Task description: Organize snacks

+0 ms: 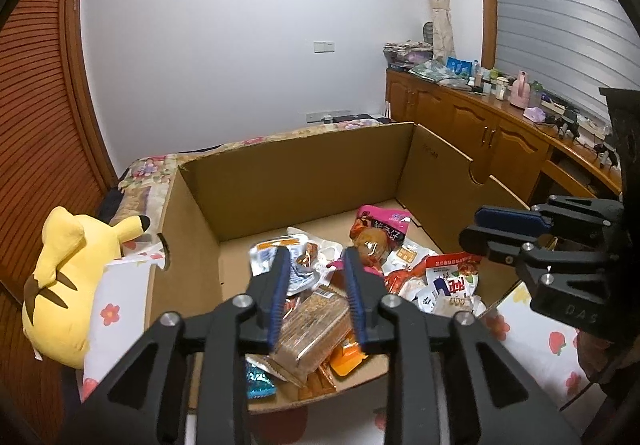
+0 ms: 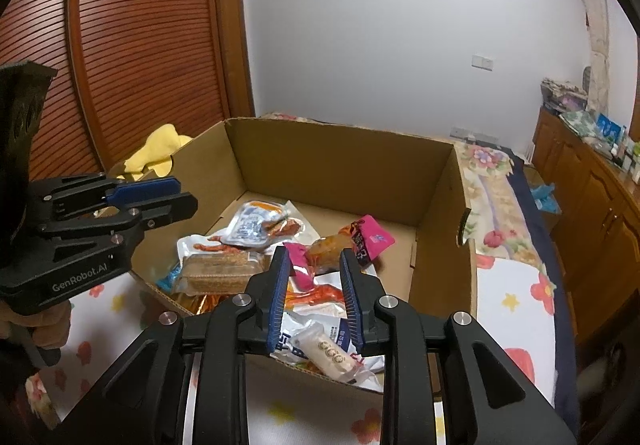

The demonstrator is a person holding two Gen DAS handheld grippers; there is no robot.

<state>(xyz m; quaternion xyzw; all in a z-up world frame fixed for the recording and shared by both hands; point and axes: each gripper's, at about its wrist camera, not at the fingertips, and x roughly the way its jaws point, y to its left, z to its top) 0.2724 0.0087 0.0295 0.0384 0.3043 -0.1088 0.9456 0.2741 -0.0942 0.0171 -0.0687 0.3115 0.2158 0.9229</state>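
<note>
Two grippers hang over the cardboard box [image 1: 280, 173] where the snack packets lie heaped. Your left gripper [image 1: 318, 257] has its jaws parted and nothing pinched; the clear-wrapped brown cake [image 1: 308, 325] lies below them at 6 o'clock, loose. Your right gripper [image 2: 314, 257] is likewise spread and empty above a white sausage packet [image 2: 332, 357]. You seem to be between picks; next, lower onto one packet and close squarely. Both tilt downward.

Mixed snack packets [image 1: 376, 269] heaped loose in open cardboard box [image 1: 288, 173], right half.
</note>
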